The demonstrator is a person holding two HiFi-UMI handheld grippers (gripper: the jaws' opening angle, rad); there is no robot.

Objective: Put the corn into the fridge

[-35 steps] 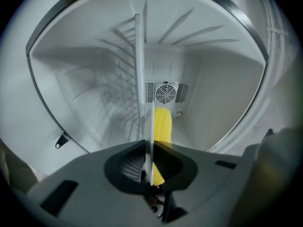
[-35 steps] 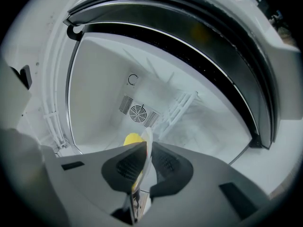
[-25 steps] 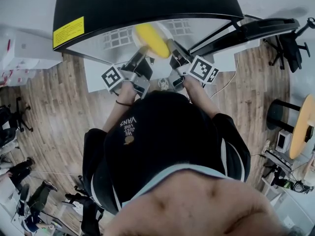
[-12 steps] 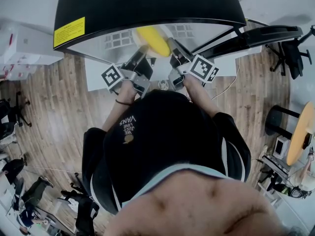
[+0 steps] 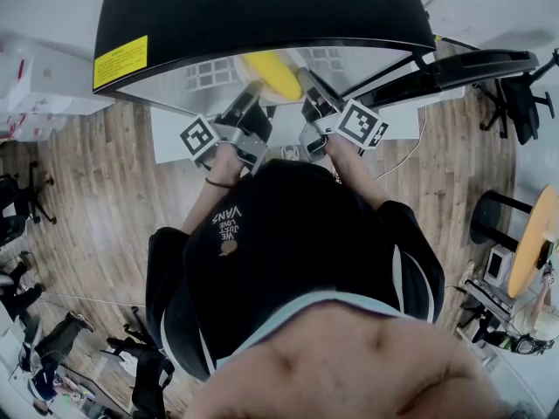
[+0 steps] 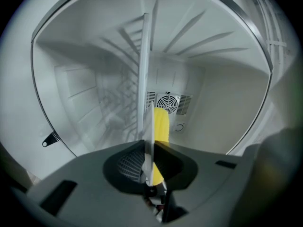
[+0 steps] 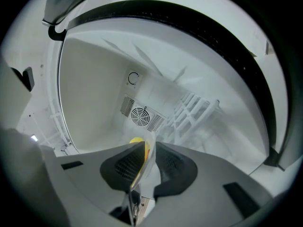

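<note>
A yellow corn cob lies on a white plate that both grippers carry at the fridge's open mouth. My left gripper is shut on the plate's near-left rim. In the left gripper view the plate stands edge-on between the pads, with the corn beyond it. My right gripper holds the right rim. Its jaws have just been opening slightly, and the plate edge still sits pinched between the pads. The corn's tip peeks over them.
The fridge interior is white, with a round fan grille on the back wall and wire shelf bars at the side. Its black door swings open to the right. A wooden floor and office chairs surround the person.
The plate with the corn has edged slightly further under the fridge's top edge. Both grippers stay in nearly the same place.
</note>
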